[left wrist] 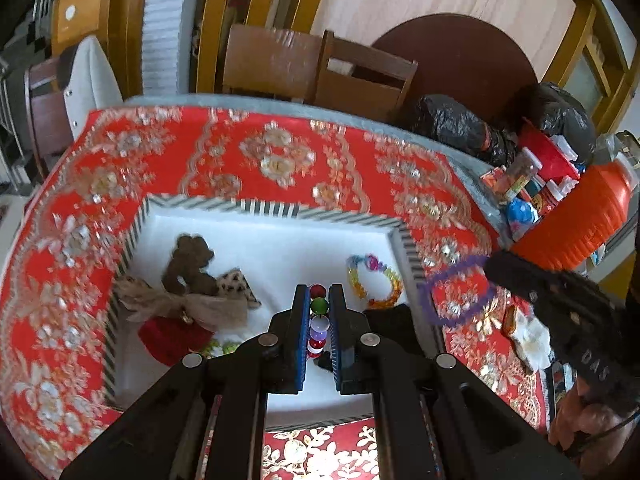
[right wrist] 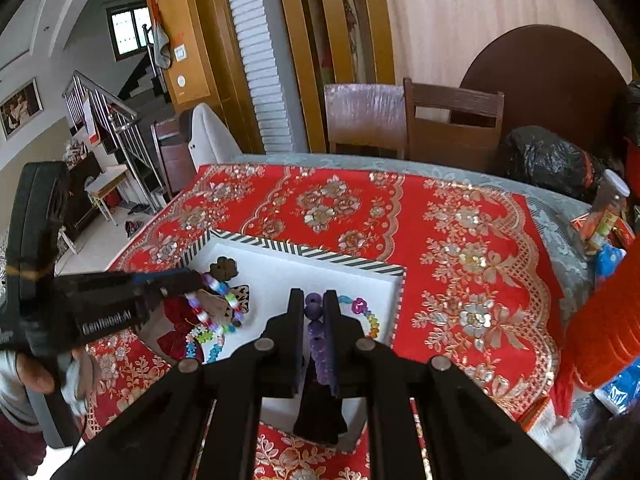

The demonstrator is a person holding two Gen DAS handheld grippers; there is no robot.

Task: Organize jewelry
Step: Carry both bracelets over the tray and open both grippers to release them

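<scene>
A white tray [left wrist: 276, 248] with a striped rim sits on the red tablecloth. My left gripper [left wrist: 319, 294] is shut on a multicolour bead bracelet [left wrist: 318, 320] and holds it above the tray; this gripper [right wrist: 192, 278] and its bracelet [right wrist: 216, 312] also show in the right wrist view. My right gripper [right wrist: 313, 300] is shut on a purple bead bracelet [right wrist: 316, 336] above the tray's [right wrist: 280, 280] right part. In the left wrist view that purple bracelet [left wrist: 452, 292] hangs from the right gripper [left wrist: 494, 266] beside the tray. A rainbow bracelet [left wrist: 374, 280] lies in the tray.
The tray also holds a brown clover hair piece [left wrist: 190, 264], a beige bow [left wrist: 180, 304], a leopard bow [left wrist: 236, 282] and a red scrunchie [left wrist: 172, 338]. A white flower piece [left wrist: 528, 338] lies on the cloth to the right. Jars, an orange container [left wrist: 576, 220] and black bags [left wrist: 452, 124] crowd the right edge.
</scene>
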